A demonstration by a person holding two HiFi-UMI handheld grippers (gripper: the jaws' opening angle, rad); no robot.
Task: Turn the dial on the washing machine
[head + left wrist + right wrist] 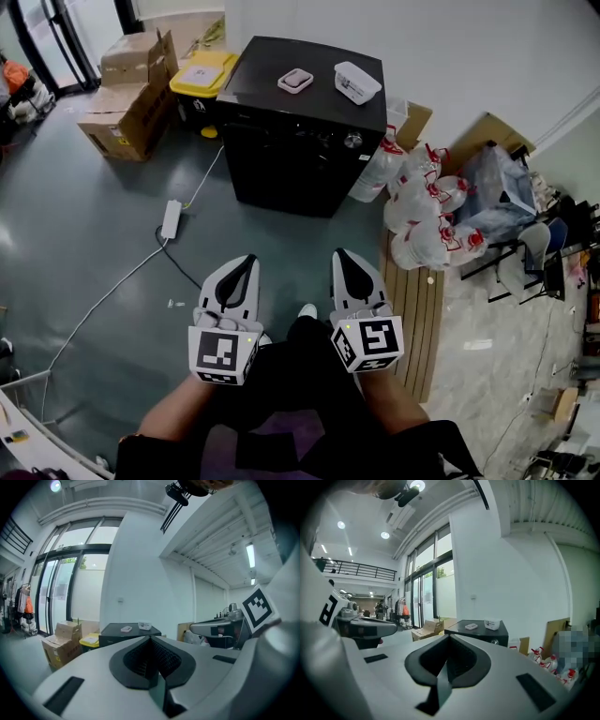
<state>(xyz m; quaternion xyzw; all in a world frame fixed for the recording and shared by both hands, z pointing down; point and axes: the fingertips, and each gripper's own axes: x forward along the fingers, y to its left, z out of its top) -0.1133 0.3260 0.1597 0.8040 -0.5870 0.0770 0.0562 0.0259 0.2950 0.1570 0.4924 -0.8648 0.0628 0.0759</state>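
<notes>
Where the person stands: on the grey floor (84, 225), well back from the washing machine, dark clothing at the bottom of the head view.
Left gripper (247, 264): held low in front of the person, jaws clenched together with nothing between them; its own view shows the dark pads meeting in one seam.
Right gripper (342, 255): level with the left and just beside it, jaws also pressed together and empty, tip pointing toward the machine.
Marker cubes: one on the back of each gripper, facing up at the head camera.
Power strip (172, 218): white, lying on the floor ahead and to the left, with a cable trailing off.
Wooden pallet (419, 314): slatted, flat on the floor at the right.
Water bottles (427, 202): clear, red-capped, clustered beyond the pallet, right of the machine.
Washing machine (300, 141): black, against the white wall, well apart from both grippers.
Dial (352, 141): a small silvery knob at the upper right of the machine's front, untouched.
Machine top: a small flat box (295, 81) and a white container (357, 82) side by side.
Yellow-lidded bin (202, 77): just left of the machine.
Cardboard boxes (131, 94): stacked farther left.
</notes>
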